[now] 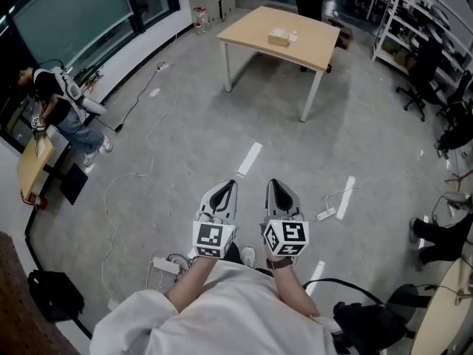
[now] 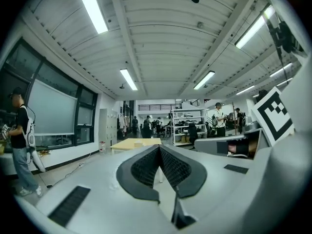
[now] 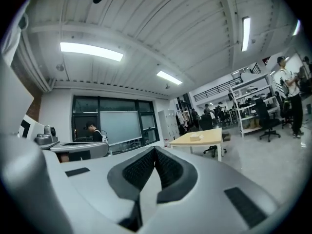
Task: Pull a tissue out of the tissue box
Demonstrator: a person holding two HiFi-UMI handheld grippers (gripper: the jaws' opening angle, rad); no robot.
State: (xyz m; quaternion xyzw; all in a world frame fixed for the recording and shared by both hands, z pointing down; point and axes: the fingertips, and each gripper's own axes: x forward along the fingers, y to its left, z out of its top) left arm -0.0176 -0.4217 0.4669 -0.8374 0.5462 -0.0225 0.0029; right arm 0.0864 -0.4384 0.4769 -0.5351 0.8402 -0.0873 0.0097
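A tan tissue box (image 1: 278,38) sits on a light wooden table (image 1: 251,32) far ahead across the floor. In the right gripper view the box (image 3: 196,137) shows small on the table (image 3: 204,140). The left gripper view shows only the table's edge (image 2: 127,144), and I cannot make out the box there. My left gripper (image 1: 228,186) and right gripper (image 1: 272,184) are held side by side at waist height, pointing level toward the table, well short of it. Both have their jaws shut with nothing between them, as seen in the left gripper (image 2: 160,148) and right gripper (image 3: 155,149) views.
Cables and a power strip (image 1: 326,214) lie on the grey floor between me and the table. A person (image 1: 63,102) stands at a small desk on the left. Shelving (image 1: 421,13) and office chairs (image 1: 425,72) stand at the right. More people stand far off (image 2: 219,118).
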